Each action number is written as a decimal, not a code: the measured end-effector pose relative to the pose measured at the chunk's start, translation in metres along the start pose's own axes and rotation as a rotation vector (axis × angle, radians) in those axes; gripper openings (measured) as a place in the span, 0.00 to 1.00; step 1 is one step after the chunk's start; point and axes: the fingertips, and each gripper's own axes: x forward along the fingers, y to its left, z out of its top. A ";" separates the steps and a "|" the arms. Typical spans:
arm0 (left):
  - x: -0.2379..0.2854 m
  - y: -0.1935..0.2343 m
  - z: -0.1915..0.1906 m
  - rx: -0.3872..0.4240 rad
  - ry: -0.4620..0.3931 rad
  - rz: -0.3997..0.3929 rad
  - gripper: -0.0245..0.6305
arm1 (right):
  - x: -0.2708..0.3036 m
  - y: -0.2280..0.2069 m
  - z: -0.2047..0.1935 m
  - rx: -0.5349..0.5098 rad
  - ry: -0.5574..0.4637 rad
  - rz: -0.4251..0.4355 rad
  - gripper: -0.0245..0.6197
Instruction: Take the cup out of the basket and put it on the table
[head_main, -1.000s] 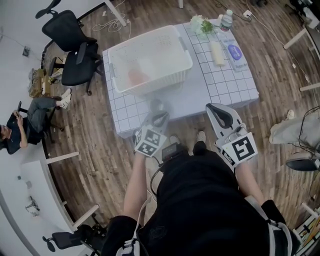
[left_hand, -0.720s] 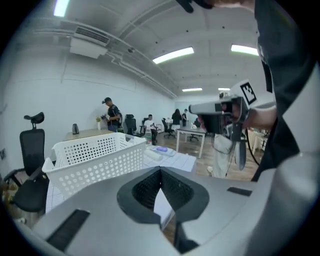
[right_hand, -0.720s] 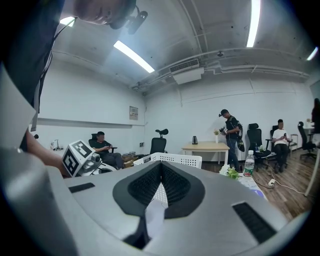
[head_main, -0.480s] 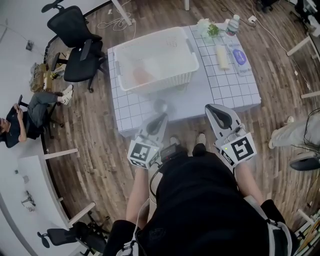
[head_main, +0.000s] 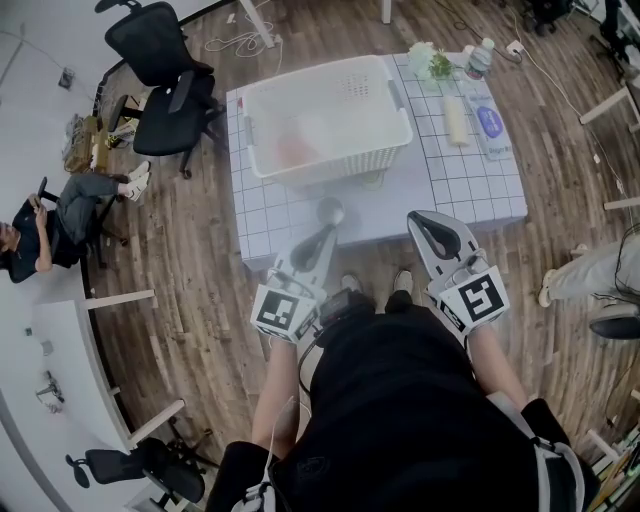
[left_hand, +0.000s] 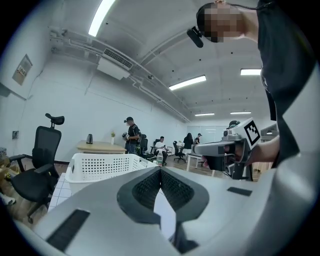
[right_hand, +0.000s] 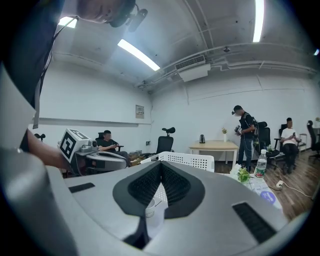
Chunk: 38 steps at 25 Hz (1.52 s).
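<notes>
Wood-plank flooring surrounds a white grid-topped counter in an open office, and the white perforated basket on it is the landmark for everything else. The cup now stands upright on the counter just in front of the basket's near wall, outside it and touching nothing.

A second ago the left claw reached over that very spot, hiding the cup. Since then it has pulled back toward the person and lifted, so it now hangs near the counter's edge on the side away from the basket, clear of the cup. The left gripper view shows its jaws clenched together with nothing between them. The right claw has hardly shifted. It sits farther from the basket than the cup does, off to the cup's right, also clenched on nothing. Its own view shows the cup only as a thing on the counter beyond the jaws.

To my reading, the cup is delivered and let go, so the task looks finished. An orange thing lies inside the basket.
</notes>
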 end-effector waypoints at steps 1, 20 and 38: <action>-0.001 0.001 0.001 0.006 0.000 0.002 0.05 | 0.002 0.001 0.000 -0.004 0.002 0.005 0.06; -0.021 0.015 0.022 0.052 -0.046 0.090 0.05 | 0.099 0.014 0.022 -0.177 0.080 0.212 0.07; -0.022 0.020 0.041 0.117 -0.024 0.131 0.05 | 0.248 0.011 0.032 -0.258 0.254 0.419 0.41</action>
